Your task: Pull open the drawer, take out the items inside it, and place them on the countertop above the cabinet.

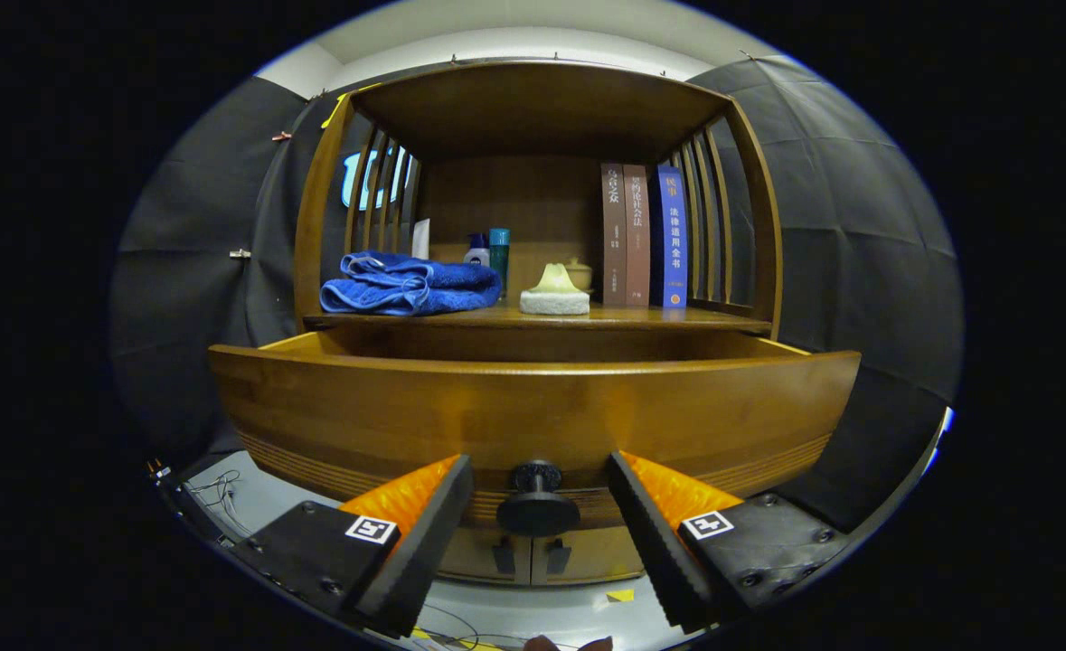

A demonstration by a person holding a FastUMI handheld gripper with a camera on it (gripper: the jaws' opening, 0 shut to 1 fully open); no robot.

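The wooden drawer [533,407] is pulled out toward me, its front panel close ahead of the fingers. Its dark round knob [537,506] sits in the gap between my two fingers, touched by neither. My gripper [540,475] is open, fingers spread wide on either side of the knob. The drawer's inside is hidden behind its front panel. Above it lies the countertop [659,316] of the cabinet, under a wooden shelf frame.
On the countertop lie a folded blue towel [410,285], a pale object on a white pad [554,291], small bottles [489,249] and a little pot at the back, and three upright books [643,235] at the right. Cabinet doors [533,556] show below the drawer.
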